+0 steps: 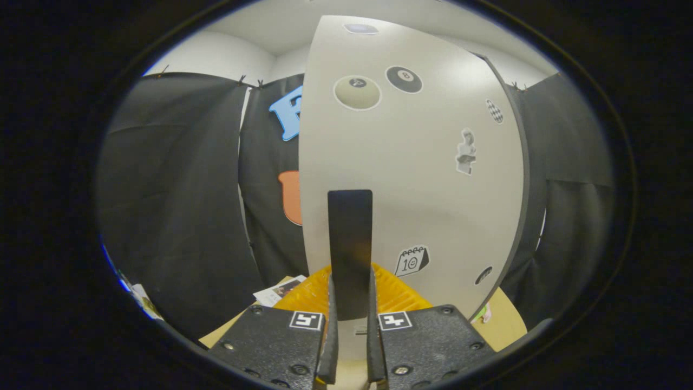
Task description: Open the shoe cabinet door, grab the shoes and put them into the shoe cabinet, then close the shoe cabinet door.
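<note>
A pale grey shoe cabinet door [433, 179] fills the space ahead of the hand-held gripper [350, 330], its face dotted with stickers: two billiard-ball stickers [357, 92] near the top, a small figure sticker [465, 151] toward the door's far edge, and a calendar sticker [412, 261] low down, just beside the handle. A dark edge runs down the door's far side. Black cloth hangs behind and to both sides of the door, with white wall above it.

Below the door lies a tan table [509, 325], and on it an orange ribbed item [398, 290] shows on either side of the handle, just beyond the fingers; what it is cannot be told. A printed card [279, 291] lies on the table beside that orange item.

The door's dark, flat, upright handle [350, 244] stands in the middle of the door face, and its lower end drops straight down between the two fingers [331, 336]. The hand-held gripper is nearly closed, its fingers standing parallel on either side of the handle's lower end and pressing against it, one on each flank. Each finger block carries a square black-and-white marker [306, 319] on top, right beside the handle.
</note>
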